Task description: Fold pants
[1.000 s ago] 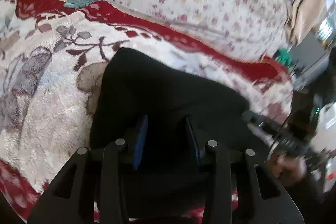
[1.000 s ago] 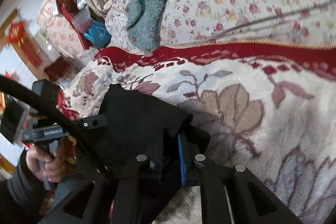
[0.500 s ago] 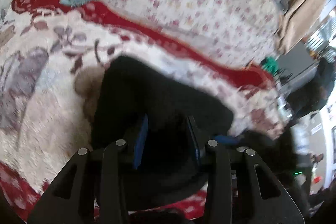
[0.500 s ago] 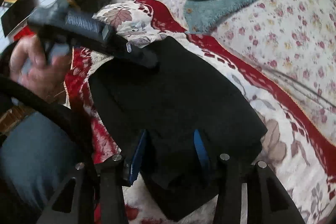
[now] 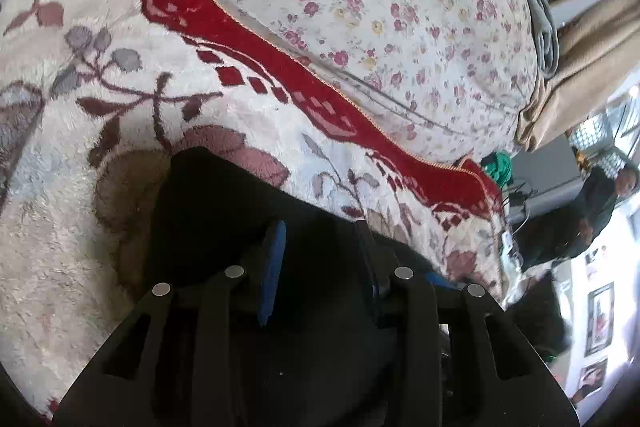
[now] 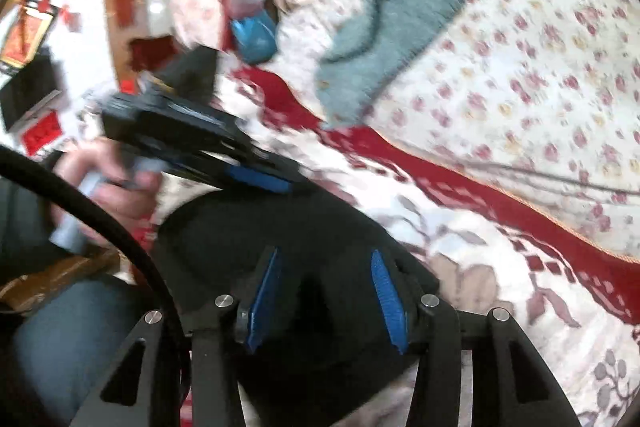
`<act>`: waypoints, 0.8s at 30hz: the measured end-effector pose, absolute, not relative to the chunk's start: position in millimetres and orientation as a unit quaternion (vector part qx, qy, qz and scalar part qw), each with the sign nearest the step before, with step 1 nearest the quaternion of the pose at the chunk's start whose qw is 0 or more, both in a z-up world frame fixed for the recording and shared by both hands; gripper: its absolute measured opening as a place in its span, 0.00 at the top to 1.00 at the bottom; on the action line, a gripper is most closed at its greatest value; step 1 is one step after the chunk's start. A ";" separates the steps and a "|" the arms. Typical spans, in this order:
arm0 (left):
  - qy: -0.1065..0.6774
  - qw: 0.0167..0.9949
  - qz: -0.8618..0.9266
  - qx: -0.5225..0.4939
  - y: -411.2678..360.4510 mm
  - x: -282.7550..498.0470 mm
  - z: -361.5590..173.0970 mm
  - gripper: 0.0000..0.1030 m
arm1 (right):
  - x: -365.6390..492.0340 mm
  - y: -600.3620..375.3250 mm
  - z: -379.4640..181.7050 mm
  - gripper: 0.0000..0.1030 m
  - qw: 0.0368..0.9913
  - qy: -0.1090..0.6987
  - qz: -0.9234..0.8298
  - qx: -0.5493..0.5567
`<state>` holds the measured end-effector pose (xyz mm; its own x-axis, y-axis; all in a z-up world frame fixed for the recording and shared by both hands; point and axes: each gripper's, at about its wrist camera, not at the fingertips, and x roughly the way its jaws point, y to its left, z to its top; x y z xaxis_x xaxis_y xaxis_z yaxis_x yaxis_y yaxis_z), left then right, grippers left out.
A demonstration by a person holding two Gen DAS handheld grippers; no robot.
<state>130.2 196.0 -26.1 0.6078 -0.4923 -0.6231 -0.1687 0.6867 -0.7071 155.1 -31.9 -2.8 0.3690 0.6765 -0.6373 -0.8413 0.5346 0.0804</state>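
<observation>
The black pants [image 5: 224, 203] lie folded into a compact bundle on the white and red floral blanket [image 5: 80, 115]. My left gripper [image 5: 320, 231] is open, its blue-padded fingers [image 5: 274, 259] apart over the bundle. In the right wrist view the pants [image 6: 256, 227] sit under my right gripper [image 6: 326, 259], which is open with both blue pads apart. The left gripper [image 6: 256, 179] shows there too, held by a hand just above the bundle's far edge.
A rose-print quilt [image 5: 392, 11] is heaped behind the blanket, with a teal fleece garment [image 6: 400, 19] on it. The bed edge is at the right in the left wrist view, with beige curtains [image 5: 580, 51] and people [image 5: 600, 195] beyond. My leg [image 6: 72, 339] is at lower left.
My right gripper has opened and let go of the pants, then swung round over the bundle. My left gripper has drawn back, so less of the bundle shows ahead of it.
</observation>
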 end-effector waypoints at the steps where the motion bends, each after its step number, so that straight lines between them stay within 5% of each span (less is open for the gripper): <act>1: 0.430 0.808 -0.103 -0.389 198.7 130.3 -28.3 0.67 | 159.4 -29.0 -9.2 0.55 0.812 0.329 0.463 -0.135; 19: 0.425 0.813 -0.081 -0.389 199.4 126.4 -29.3 0.75 | 150.4 -33.6 -23.0 0.48 0.821 0.336 0.443 -0.131; 24: 0.383 0.830 -0.086 -0.396 209.1 103.5 15.4 0.51 | 145.1 -63.6 5.5 0.46 0.834 0.348 0.428 -0.018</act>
